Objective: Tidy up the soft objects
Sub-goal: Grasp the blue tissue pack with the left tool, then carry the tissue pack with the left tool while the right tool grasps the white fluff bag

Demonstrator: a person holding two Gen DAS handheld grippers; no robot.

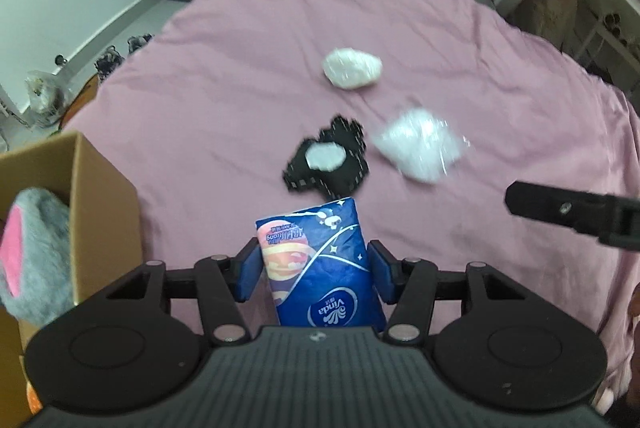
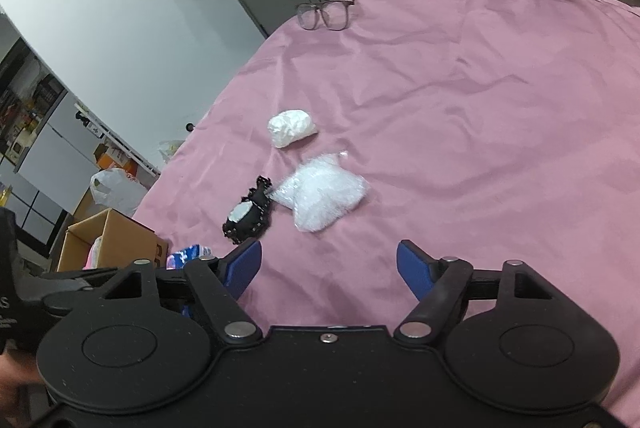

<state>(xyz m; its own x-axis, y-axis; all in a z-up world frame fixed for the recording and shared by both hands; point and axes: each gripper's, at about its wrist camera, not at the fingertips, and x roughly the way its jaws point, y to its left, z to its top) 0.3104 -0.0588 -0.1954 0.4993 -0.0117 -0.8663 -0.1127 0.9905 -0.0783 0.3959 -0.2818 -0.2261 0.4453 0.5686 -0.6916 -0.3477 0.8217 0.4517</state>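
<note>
Tissue pack, glossy blue, between left tool pads

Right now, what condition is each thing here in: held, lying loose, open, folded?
Left tool: shut on the blue Vinda tissue pack.
Blue Vinda tissue pack: held, lifted.
Right tool: open, holding nothing.
Brown cardboard box: open, grey and pink plush toy inside.
Two white plastic-wrapped bundles: lying loose.
Black eyeglasses: unfolded, on the pink cloth.

We see the plush toy cut by the left edge, half sunk in the cardboard box; the clear bag is motion-blurred; the left tool hides the tissue pack's sides.
</note>
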